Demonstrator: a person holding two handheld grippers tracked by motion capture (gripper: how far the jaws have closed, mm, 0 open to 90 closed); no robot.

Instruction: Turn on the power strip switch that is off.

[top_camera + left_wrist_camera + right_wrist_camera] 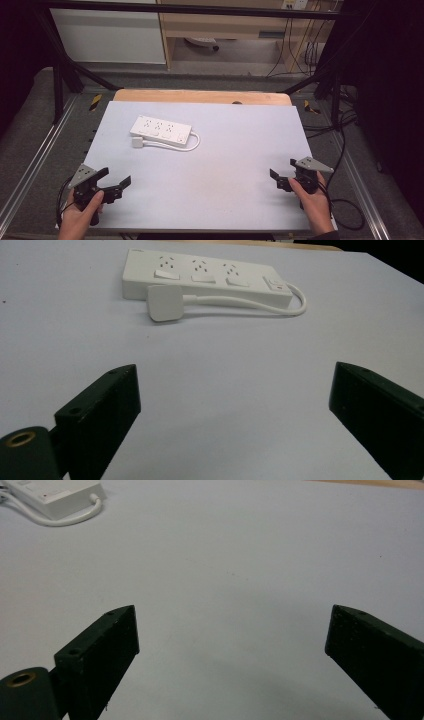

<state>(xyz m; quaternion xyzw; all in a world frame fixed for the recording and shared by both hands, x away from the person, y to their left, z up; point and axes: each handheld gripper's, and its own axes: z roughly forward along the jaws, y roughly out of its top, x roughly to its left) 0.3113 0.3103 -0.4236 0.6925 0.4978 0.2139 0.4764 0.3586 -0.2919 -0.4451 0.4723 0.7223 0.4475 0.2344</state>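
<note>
A white power strip with three sockets lies flat on the far left part of the white tabletop. Its short cable loops round the right end and its plug rests on the table just in front of it. In the left gripper view the strip and plug lie straight ahead. My left gripper is held at the near left, open and empty, also seen as the left gripper. My right gripper is at the near right, open and empty, jaws wide as the right gripper. The strip's end shows far left.
A wooden edge runs behind the white tabletop. Black frame legs and floor cables flank the table. A wooden cabinet stands behind.
</note>
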